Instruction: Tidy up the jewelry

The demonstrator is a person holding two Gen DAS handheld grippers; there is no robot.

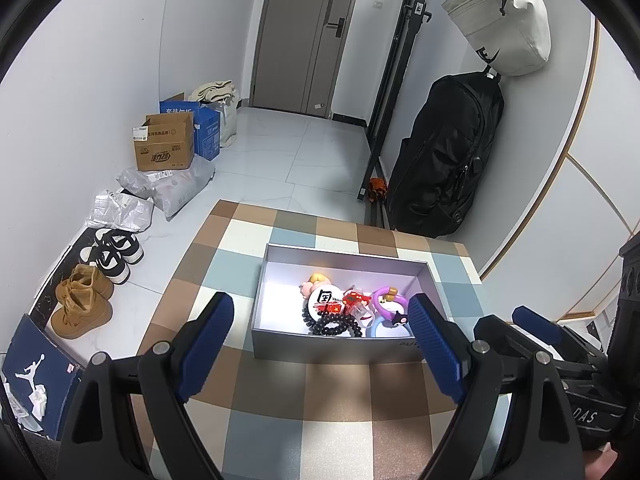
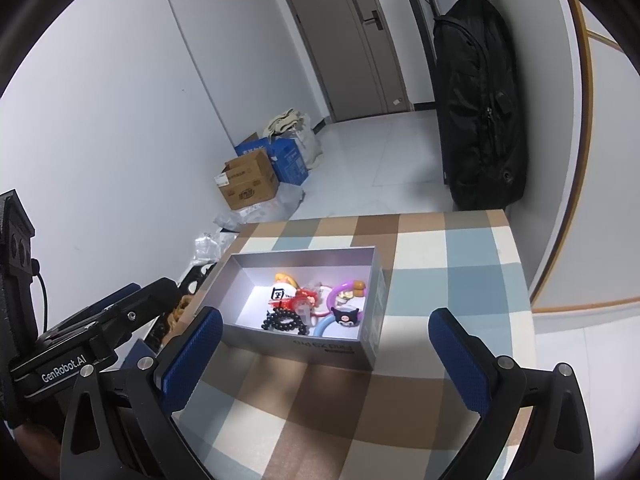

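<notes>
Two tools, left tool [image 1: 320, 322] and right tool [image 2: 326, 334], both gaping wide with nothing held. Jewelry pile sits inside the grey box [image 1: 276, 264] on the counter [image 1: 336, 392], toward its 3 o'clock end. Black bead bracelet [image 1: 334, 323] is tangled in there, so I reckon grabbing it could drag neighbours out.

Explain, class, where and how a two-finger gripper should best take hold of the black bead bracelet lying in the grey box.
Probably from above, pinching across the beaded strand of the black bead bracelet at its left arc, away from the red charm. It lies flat near the near wall of the grey box, which blocks a sideways approach. The open left gripper hangs nearest.
</notes>
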